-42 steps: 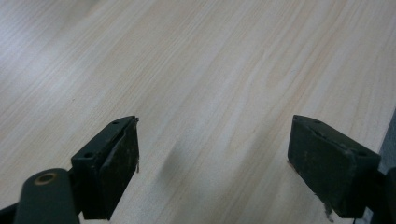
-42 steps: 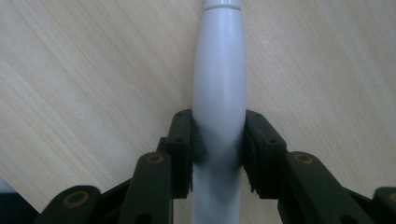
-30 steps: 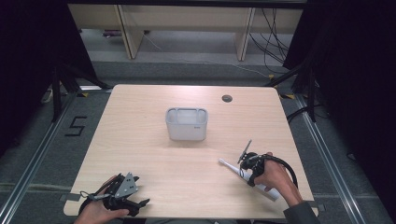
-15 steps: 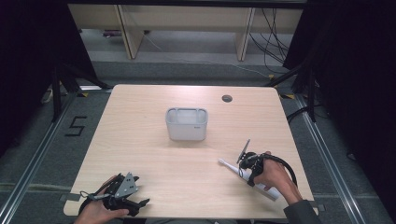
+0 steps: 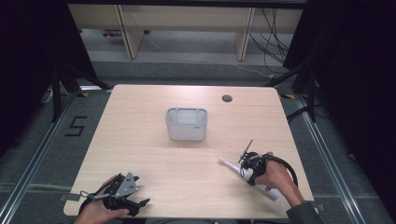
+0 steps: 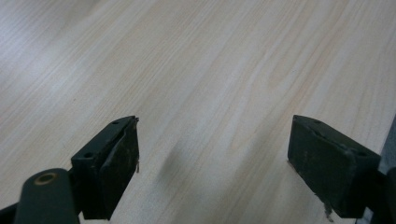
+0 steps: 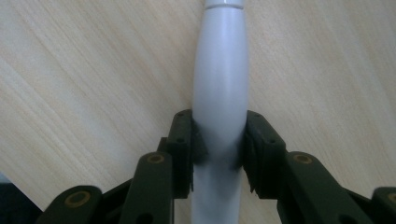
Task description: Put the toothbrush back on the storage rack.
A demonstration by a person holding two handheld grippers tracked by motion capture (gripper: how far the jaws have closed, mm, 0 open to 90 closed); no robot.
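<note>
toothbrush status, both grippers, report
Right gripper shut on white toothbrush, low at table's near right. Left gripper open, idle at near left corner. Grey bin at centre, path to it clear.

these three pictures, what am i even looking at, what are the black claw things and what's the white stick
A person sits at a wooden table and holds a hand-operated gripper in each hand; there is no robot arm. The high view looks down from above the person's side. The other two pictures come from small cameras riding on the grippers, looking along their black jaws.

On the table stands a grey bin, and near the far edge there is a small round hole.

The right gripper has its jaws closed on a white electric toothbrush, which lies on the table. The left gripper rests near the front left corner, jaws wide apart, with nothing between them but bare wood.
</note>
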